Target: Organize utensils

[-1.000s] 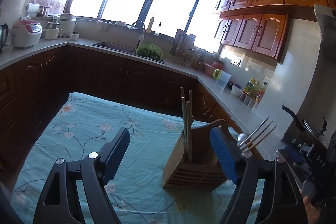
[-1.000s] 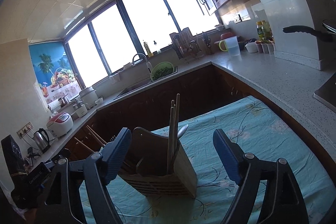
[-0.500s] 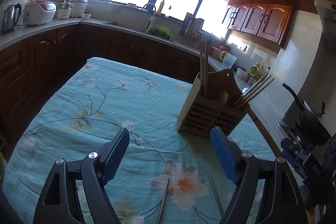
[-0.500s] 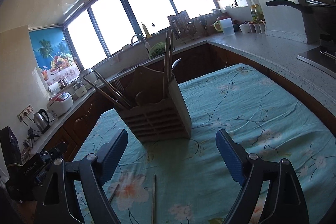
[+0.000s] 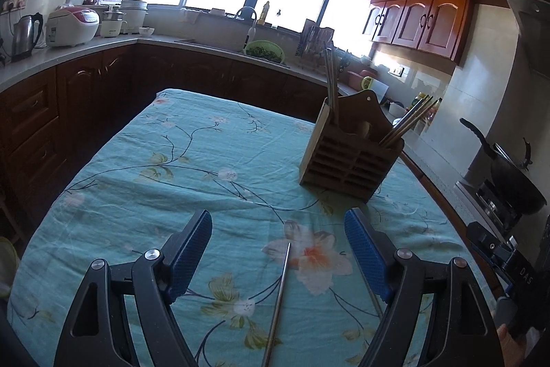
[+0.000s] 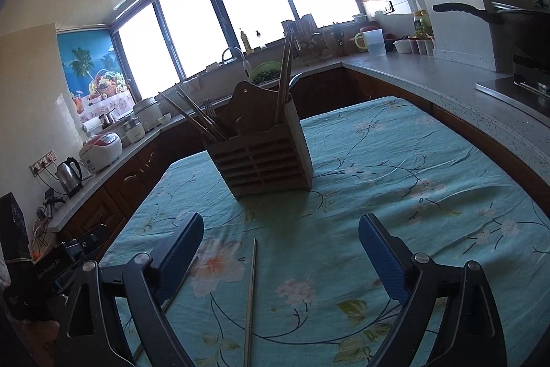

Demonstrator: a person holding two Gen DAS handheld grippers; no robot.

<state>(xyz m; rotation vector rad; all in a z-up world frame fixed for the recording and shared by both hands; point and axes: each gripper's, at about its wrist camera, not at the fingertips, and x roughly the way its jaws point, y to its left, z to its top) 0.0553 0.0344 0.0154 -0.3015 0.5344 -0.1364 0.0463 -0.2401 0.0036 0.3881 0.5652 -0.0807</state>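
Left gripper (image 5: 277,233): jaws spread wide, nothing between the blue pads, occupying the lower part of the left wrist frame above the bench. Right gripper (image 6: 280,234): jaws likewise spread wide and empty, in the lower part of the right wrist frame.

Bench: covered with a teal floral tablecloth (image 5: 178,167).

Wooden utensil holder (image 5: 347,157): stands upright on the cloth, right of centre in the left wrist frame, centre in the right wrist frame (image 6: 261,160). It holds upright chopsticks (image 5: 330,81) in one end compartment and a leaning bundle of chopsticks (image 5: 409,122) at the other end. A spoon bowl (image 6: 295,79) shows behind the upright pair in the right wrist view.

Loose items: one metal chopstick (image 5: 279,298) lies flat on the cloth, lower centre of the left wrist frame, between the gripper's fingers in the picture and well apart from the holder. A second chopstick (image 5: 373,293) lies beside the right-hand finger, partly hidden. In the right wrist frame one chopstick (image 6: 251,294) lies at lower centre, another (image 6: 184,282) beside the left-hand finger.
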